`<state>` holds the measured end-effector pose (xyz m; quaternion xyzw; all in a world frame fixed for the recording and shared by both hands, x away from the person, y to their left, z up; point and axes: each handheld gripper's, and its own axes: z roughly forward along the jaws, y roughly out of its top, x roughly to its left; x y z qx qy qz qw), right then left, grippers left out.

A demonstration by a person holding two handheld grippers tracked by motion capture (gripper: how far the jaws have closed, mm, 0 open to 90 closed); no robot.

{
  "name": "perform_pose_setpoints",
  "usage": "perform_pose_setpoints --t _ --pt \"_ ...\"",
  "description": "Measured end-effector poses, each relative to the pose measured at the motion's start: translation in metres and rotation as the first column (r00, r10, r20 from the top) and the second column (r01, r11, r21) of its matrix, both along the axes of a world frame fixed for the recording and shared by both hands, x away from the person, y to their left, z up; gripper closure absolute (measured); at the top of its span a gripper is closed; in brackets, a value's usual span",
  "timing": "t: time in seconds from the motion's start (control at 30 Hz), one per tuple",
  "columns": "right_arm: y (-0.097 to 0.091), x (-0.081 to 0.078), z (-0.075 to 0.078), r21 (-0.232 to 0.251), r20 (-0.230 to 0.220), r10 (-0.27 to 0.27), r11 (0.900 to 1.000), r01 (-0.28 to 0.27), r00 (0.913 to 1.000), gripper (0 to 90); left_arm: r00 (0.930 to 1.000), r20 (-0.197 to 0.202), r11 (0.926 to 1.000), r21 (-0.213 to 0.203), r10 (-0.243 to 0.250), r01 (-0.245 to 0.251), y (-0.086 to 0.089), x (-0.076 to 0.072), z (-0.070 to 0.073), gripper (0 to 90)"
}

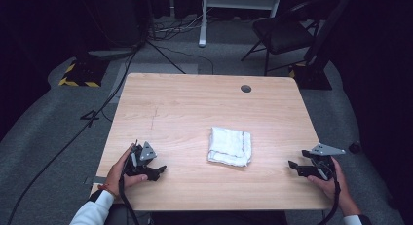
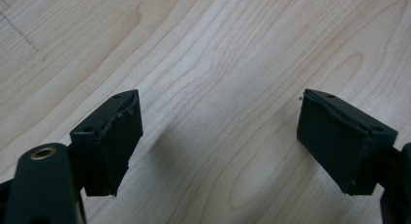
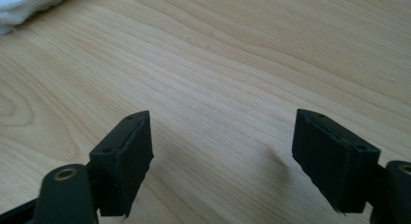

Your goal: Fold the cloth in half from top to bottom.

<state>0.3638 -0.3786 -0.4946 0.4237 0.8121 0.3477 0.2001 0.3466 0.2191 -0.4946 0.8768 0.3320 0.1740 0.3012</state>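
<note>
Fingers spread over bare wood — towel folded, high view.

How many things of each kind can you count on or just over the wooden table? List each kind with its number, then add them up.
Folded white cloth: 1
Hand-held tongs: 2, the left and the right, both open with nothing between their jaws
Round hole in the table top: 1
Total: 4
</note>
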Motion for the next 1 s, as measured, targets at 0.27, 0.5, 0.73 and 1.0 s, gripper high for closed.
perform_pose_setpoints --t 0.27,0.5,0.73,1.0 --pt "-0.007 0.005 -0.008 0.025 -0.012 -0.054 0.9982 0.055 0.9985 20.5 0.9984 -0.050 0.9913 -0.127 0.027 -0.033 0.019 -0.001 -0.009 16.3" --pt "-0.005 0.006 -0.009 0.025 -0.010 -0.047 0.9986 0.047 0.9989 18.3 0.9984 -0.047 0.9915 -0.124 0.033 -0.039 0.018 -0.001 -0.009 15.2" --pt "-0.005 0.007 -0.009 0.025 -0.010 -0.046 0.9986 0.046 0.9989 17.8 0.9982 -0.047 0.9913 -0.125 0.037 -0.043 0.018 -0.001 -0.009 15.1" --pt "-0.004 0.007 -0.009 0.025 -0.009 -0.056 0.9981 0.056 0.9984 17.9 0.9982 -0.047 0.9912 -0.125 0.038 -0.043 0.018 -0.001 -0.009 15.1"
